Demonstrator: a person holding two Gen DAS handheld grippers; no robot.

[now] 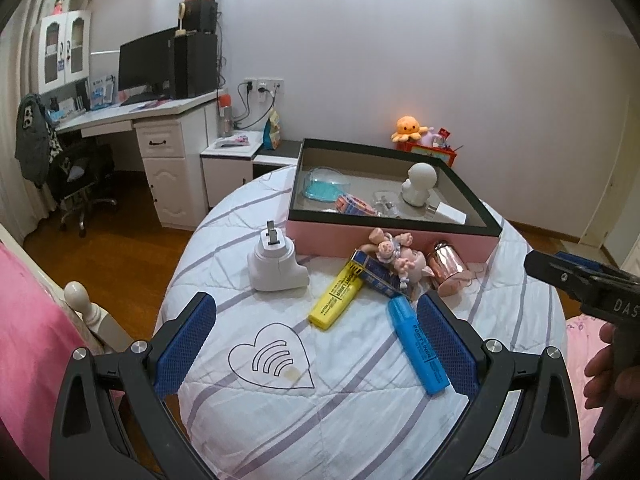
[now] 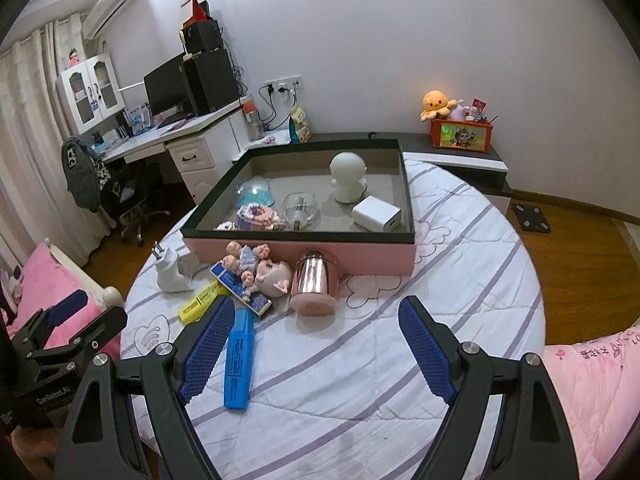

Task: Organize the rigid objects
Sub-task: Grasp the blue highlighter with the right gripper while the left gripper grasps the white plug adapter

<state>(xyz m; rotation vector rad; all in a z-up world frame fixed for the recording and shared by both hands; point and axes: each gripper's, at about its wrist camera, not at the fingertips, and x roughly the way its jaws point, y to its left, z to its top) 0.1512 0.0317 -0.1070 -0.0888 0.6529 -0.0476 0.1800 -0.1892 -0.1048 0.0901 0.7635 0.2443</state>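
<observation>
A: Which tongs are nearer the blue highlighter [image 2: 239,360]?

B: Both reach it. It lies just inside the right gripper's [image 2: 316,350] left finger, its long axis pointing away from the tongs. The left gripper [image 1: 316,344] has it by the right finger. Both gape, empty.

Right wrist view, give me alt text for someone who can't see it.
The open right gripper hovers empty over a quilted bed, with a blue highlighter, yellow highlighter, doll, shiny pink cup and white plug lying ahead. Behind them, a pink box already holds several small items.
</observation>
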